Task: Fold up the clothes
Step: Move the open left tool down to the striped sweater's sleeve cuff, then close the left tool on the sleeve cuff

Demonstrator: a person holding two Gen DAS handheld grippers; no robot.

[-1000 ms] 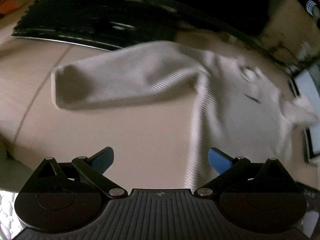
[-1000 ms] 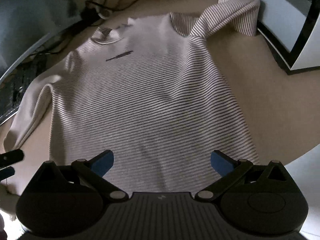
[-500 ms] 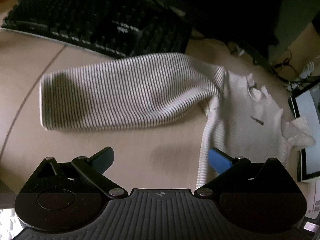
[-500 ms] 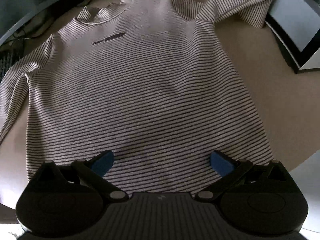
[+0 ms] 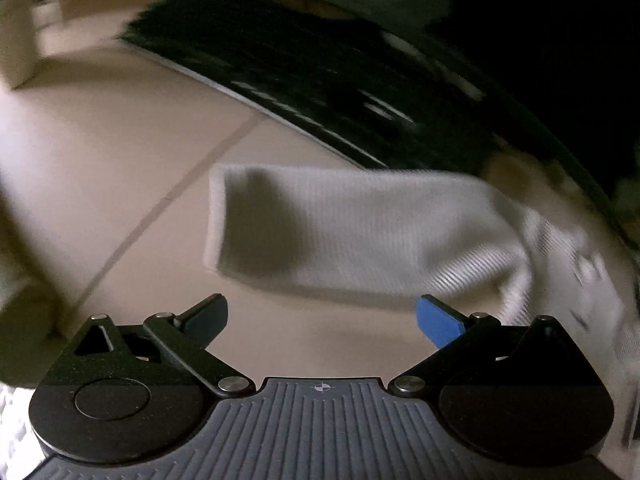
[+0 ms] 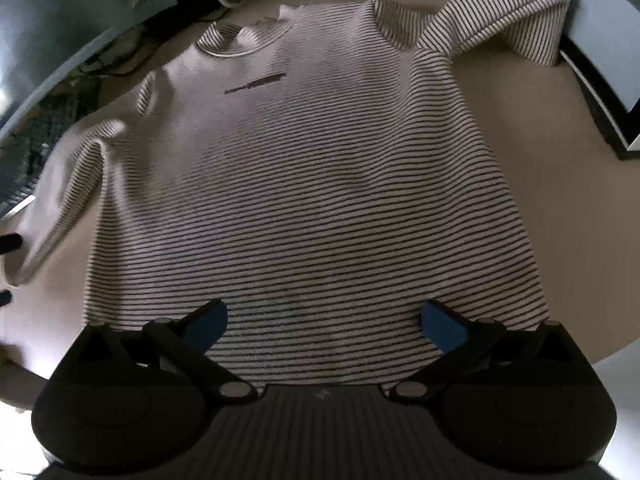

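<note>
Now both claws spread: left claw (image 5: 322,322) near sleeve (image 5: 360,236), right claw (image 6: 324,324) over striped shirt (image 6: 304,184).

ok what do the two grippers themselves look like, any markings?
Both alike: left gripper and right gripper have black linkage arms with silver pivot pins, blue finger pads, and a ribbed dark grey body. A small crosshair mark sits at the body's centre. No cables visible.

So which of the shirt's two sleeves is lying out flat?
The left sleeve, stretched flat beside the keyboard. The right sleeve is bent back on itself near the monitor.
</note>
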